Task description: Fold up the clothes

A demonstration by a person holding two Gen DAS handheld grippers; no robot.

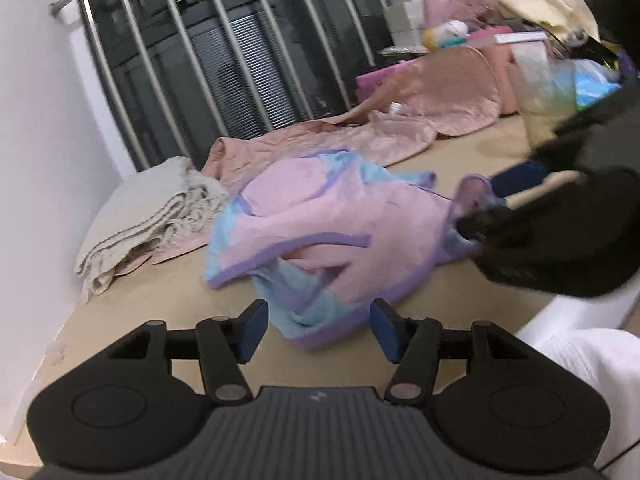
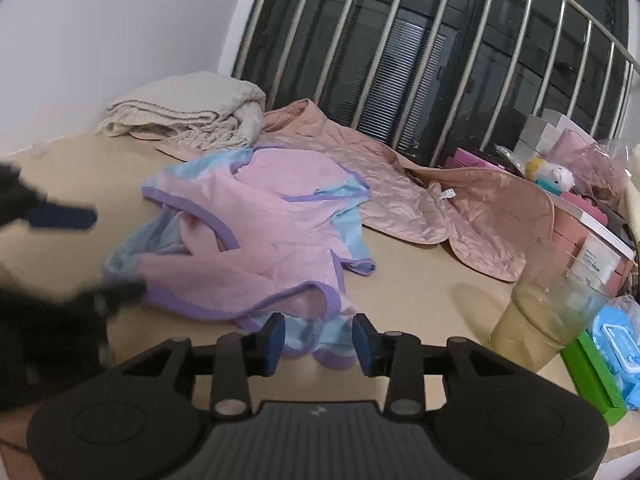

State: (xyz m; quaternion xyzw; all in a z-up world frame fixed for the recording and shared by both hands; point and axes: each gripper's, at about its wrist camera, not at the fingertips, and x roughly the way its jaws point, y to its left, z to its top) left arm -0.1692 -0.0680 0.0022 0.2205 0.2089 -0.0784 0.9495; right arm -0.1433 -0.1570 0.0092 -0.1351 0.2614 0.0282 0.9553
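Note:
A crumpled pink garment (image 1: pixel 312 224) (image 2: pixel 272 216) with purple trim and light blue panels lies on the tan table (image 1: pixel 140 304) (image 2: pixel 420 296). In the left wrist view, my left gripper (image 1: pixel 319 332) stands open, and the garment's near blue and purple edge lies between its blue pads without being pinched. My right gripper (image 2: pixel 320 344) is open too, with a purple-trimmed edge lying loose between its pads. Each gripper appears blurred in the other's view: the right gripper (image 1: pixel 496 204) at the garment's right corner, the left gripper (image 2: pixel 92 256) at its left side.
A folded beige knit blanket (image 1: pixel 152 216) (image 2: pixel 188 116) and a pink quilted jacket (image 1: pixel 360 136) (image 2: pixel 420 208) lie behind the garment, below a barred window (image 2: pixel 440 60). A plastic cup (image 2: pixel 548 312), a wipes pack (image 2: pixel 616 348), a plush toy (image 2: pixel 552 176) and boxes crowd the right.

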